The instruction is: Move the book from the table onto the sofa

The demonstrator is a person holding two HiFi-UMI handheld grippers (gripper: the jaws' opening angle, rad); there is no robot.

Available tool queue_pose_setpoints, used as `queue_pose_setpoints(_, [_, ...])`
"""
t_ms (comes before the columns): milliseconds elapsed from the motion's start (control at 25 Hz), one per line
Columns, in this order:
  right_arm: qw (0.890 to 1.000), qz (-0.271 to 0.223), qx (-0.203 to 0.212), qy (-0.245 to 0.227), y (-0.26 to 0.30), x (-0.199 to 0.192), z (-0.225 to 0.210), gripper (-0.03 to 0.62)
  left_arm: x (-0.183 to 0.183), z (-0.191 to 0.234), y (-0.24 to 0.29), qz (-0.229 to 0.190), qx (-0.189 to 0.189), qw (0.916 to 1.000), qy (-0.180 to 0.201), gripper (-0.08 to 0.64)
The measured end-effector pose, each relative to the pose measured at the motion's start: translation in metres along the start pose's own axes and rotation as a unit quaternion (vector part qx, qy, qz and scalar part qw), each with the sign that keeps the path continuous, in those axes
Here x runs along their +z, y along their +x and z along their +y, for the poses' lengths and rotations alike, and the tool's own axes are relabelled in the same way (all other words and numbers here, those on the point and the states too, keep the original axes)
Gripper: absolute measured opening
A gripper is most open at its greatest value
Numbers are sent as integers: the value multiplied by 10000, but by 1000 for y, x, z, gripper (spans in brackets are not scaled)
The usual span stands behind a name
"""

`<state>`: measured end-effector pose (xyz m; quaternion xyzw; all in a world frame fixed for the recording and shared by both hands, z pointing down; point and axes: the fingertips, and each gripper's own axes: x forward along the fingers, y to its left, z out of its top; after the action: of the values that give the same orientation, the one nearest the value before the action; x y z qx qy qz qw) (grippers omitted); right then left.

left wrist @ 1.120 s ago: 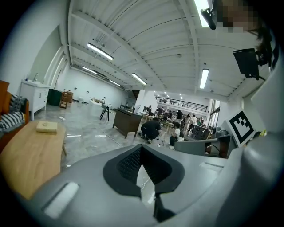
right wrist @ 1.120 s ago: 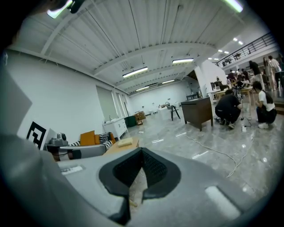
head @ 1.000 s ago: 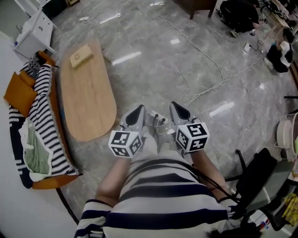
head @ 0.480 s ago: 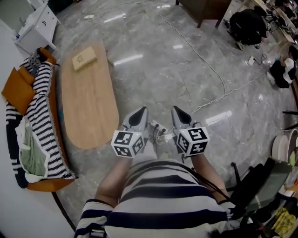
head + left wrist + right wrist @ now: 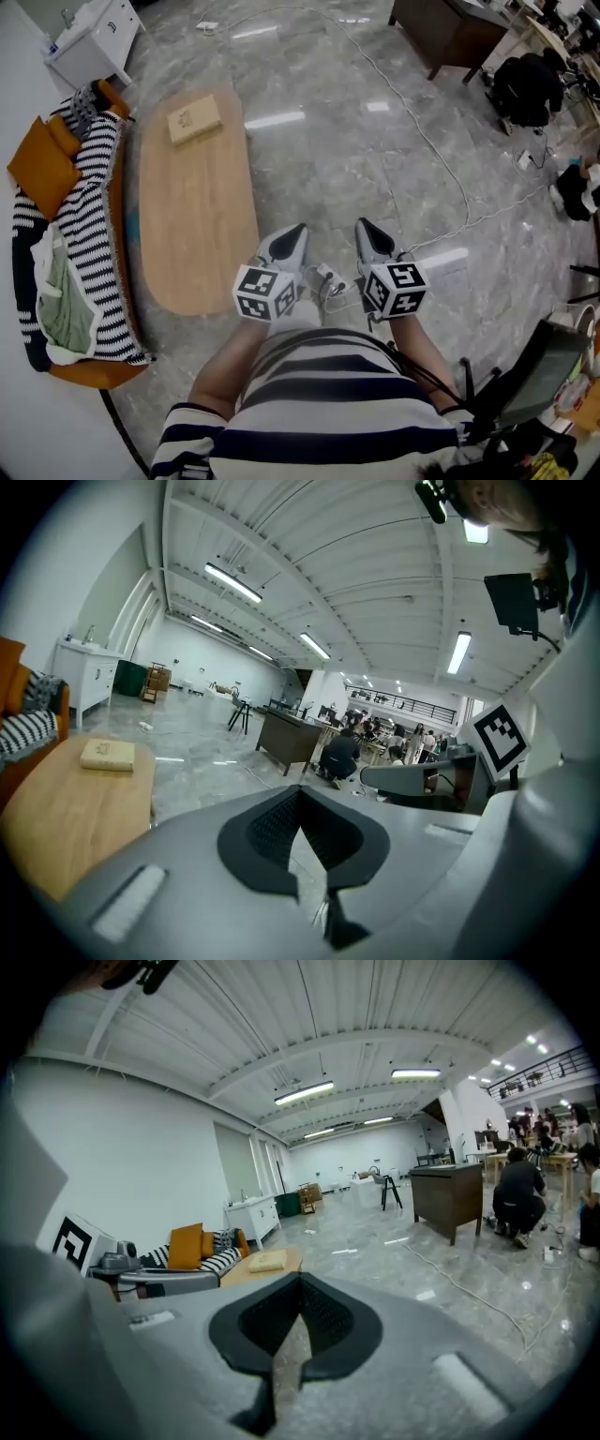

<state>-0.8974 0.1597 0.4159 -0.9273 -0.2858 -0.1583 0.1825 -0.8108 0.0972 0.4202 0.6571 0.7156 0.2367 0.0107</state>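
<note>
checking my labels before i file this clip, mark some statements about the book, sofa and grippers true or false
1. The book lies on the wooden table. True.
2. The left gripper holds the book. False: its jaws are shut on nothing, and the book lies at the table's far end.
3. The right gripper has its jaws wide open. False: they are together and empty.
4. An orange cushion rests on the sofa. True.
</note>
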Motion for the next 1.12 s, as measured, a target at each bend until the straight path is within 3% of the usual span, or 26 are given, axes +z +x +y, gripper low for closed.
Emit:
queue_pose_setpoints(440, [9999, 87, -43, -59, 71, 28, 2, 2, 17, 47, 23, 43, 25, 9997, -227, 2])
queue_pose_setpoints(760, [9992, 175, 343, -125, 127, 51, -14, 3, 37, 81, 60, -91, 493, 9980, -374, 2])
queue_pose_setpoints(1120, [9938, 243, 941, -548, 193, 101, -47, 3, 79, 120, 119, -455, 1231, 9896, -594, 2])
